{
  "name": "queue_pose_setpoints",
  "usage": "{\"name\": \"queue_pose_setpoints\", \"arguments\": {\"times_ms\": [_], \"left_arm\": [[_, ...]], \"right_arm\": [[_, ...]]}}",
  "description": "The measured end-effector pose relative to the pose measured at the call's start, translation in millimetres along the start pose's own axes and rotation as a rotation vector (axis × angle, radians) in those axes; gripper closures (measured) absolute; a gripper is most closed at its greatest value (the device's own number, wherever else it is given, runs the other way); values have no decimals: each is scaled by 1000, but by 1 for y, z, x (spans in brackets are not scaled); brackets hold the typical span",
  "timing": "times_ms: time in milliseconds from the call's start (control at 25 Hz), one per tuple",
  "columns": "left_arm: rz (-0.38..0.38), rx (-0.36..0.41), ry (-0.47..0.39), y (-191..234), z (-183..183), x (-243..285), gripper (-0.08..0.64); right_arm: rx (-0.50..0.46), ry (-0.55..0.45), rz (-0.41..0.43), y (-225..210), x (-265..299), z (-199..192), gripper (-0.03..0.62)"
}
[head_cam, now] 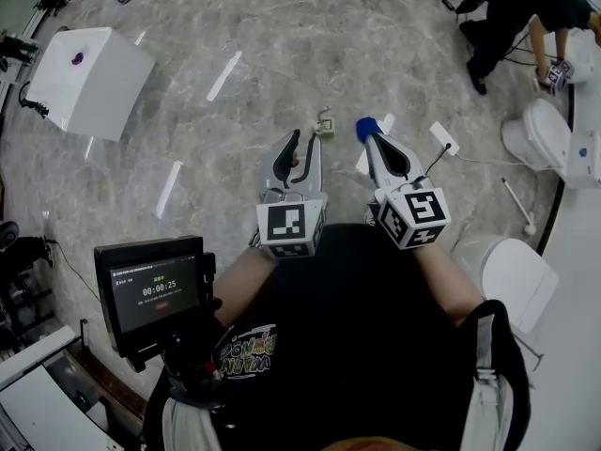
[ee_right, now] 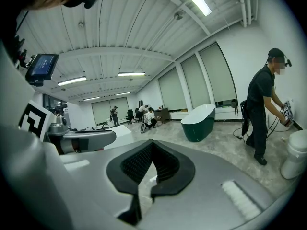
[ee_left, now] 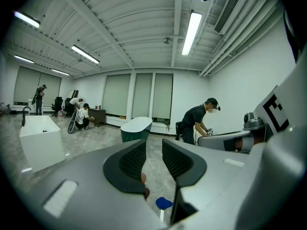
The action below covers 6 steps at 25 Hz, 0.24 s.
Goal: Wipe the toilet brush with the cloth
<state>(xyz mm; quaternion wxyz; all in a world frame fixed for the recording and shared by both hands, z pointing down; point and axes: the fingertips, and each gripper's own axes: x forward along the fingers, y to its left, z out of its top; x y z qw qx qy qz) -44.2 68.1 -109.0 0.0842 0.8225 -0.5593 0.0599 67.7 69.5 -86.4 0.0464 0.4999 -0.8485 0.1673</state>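
A blue cloth (head_cam: pixel 367 128) lies on the marble floor, just past the tip of my right gripper (head_cam: pixel 373 139) in the head view. It shows again low between the jaws of my left gripper (ee_left: pixel 154 152) as a blue cloth (ee_left: pixel 163 203). The left jaws stand apart with nothing between them. My right gripper (ee_right: pixel 151 145) is shut, pads touching, and holds nothing. Both grippers are held side by side in front of the person's body, above the floor. A thin white stick (head_cam: pixel 516 203) lies on the floor near the toilets; I cannot tell if it is the toilet brush.
Two white toilets (head_cam: pixel 515 272) (head_cam: pixel 533 137) stand at the right. A white power strip (head_cam: pixel 443 138) with its cable and a small pale object (head_cam: pixel 326 125) lie ahead. A white tub (head_cam: pixel 90 81) is at the far left. A person (head_cam: pixel 512 12) bends over at the upper right.
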Motion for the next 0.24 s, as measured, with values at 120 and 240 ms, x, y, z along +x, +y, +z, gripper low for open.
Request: {"name": "queue_pose_setpoints", "arguments": {"times_ms": [120, 240], "left_arm": [[8, -4, -5, 1, 2, 0, 454], [0, 2, 0, 0, 0, 0, 454]], "right_arm": [[-2, -1, 2, 1, 0, 0, 592], [-4, -1, 6, 1, 1, 0, 592]]}}
